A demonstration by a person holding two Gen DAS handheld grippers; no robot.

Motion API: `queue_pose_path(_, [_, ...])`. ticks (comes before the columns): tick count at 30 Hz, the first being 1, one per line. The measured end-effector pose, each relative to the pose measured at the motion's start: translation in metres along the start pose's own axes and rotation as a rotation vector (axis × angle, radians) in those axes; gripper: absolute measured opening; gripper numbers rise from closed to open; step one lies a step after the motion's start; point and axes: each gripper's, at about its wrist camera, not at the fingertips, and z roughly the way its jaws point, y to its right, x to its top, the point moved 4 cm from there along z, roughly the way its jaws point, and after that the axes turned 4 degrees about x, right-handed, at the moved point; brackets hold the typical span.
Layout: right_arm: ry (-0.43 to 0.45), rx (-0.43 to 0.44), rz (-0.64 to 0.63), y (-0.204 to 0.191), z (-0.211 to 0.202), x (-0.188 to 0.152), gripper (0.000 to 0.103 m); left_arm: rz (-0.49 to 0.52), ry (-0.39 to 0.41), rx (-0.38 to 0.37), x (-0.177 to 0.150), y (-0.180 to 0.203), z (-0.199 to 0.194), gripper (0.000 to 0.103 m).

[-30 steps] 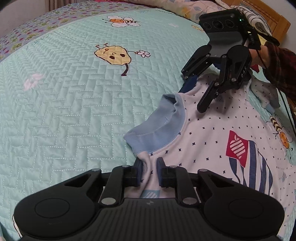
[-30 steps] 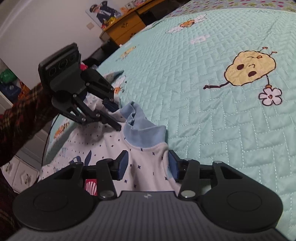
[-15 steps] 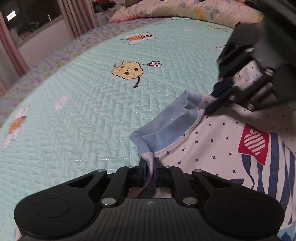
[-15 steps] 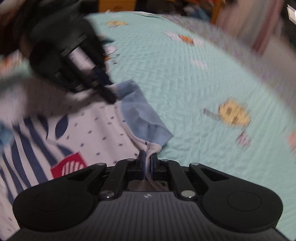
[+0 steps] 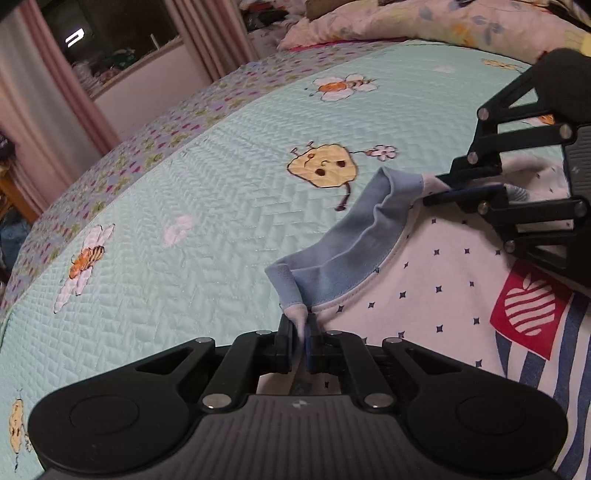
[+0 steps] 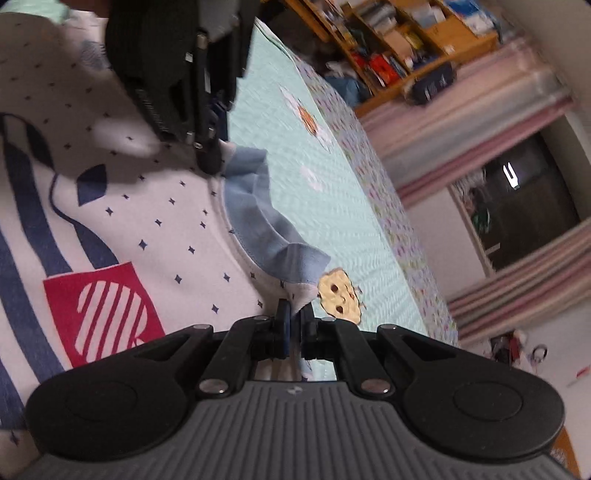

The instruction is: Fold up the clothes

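Note:
A white shirt (image 5: pixel 454 280) with navy dots, blue stripes, a red apple patch and a light blue collar (image 5: pixel 354 243) lies on the bed. My left gripper (image 5: pixel 301 332) is shut on the shoulder fabric beside one end of the collar. The right gripper (image 5: pixel 443 188) pinches the other end, seen at the right of the left wrist view. In the right wrist view my right gripper (image 6: pixel 293 321) is shut on the shirt (image 6: pixel 129 206) next to the collar (image 6: pixel 266 229), and the left gripper (image 6: pixel 212 162) holds the far end. The collar is lifted between them.
A mint quilted bedspread (image 5: pixel 184 229) with bee and flower prints covers the bed. Pillows (image 5: pixel 406 22) lie at its head. Pink curtains (image 6: pixel 480 122), a dark window (image 6: pixel 528 210) and wooden shelves (image 6: pixel 399 40) stand beyond the bed's edge.
Both grippers closed on the shirt on either side of the collar and raised it off the bedspread. The right wrist view has swung round toward the curtains and shelves.

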Motion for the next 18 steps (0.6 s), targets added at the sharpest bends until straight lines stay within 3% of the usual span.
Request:
queue_pose_path(5, [-0.041,0.097,0.170,0.013,0.044,-0.008,0.008,-0.055,-0.001,0.067,0.003,-0.010,0.008,0.008])
queue_pose_path(7, [0.018,0.171,0.342,0.033,0.045,-0.016,0.009,-0.077,-0.001,0.094,0.004,-0.014,0.012,0.020])
queue_pose_path(8, [0.041,0.221,0.464,0.048,0.042,-0.025,0.015,-0.088,-0.001,0.107,0.004,-0.016,0.013,0.037])
queue_pose_path(9, [0.064,0.271,0.588,0.063,0.038,-0.034,0.033,-0.099,-0.002,0.121,0.005,-0.018,0.015,0.051])
queue_pose_path(11, [0.114,0.320,0.822,0.094,0.023,-0.062,0.049,-0.152,0.004,0.152,0.001,-0.030,0.010,0.054])
queue_pose_path(13, [0.150,0.299,0.982,0.115,0.001,-0.090,0.050,-0.227,0.011,0.192,-0.005,-0.048,-0.004,0.054])
queue_pose_path(14, [0.143,0.296,0.993,0.118,-0.008,-0.099,0.050,-0.263,0.013,0.195,-0.007,-0.055,-0.012,0.054])
queue_pose_path(16, [0.126,0.289,1.010,0.124,-0.024,-0.116,0.050,-0.298,0.031,0.121,-0.013,-0.053,-0.031,0.054])
queue_pose_path(18, [0.052,0.270,0.917,0.118,-0.022,-0.120,0.050,-0.261,0.041,0.063,-0.017,-0.035,-0.046,0.060])
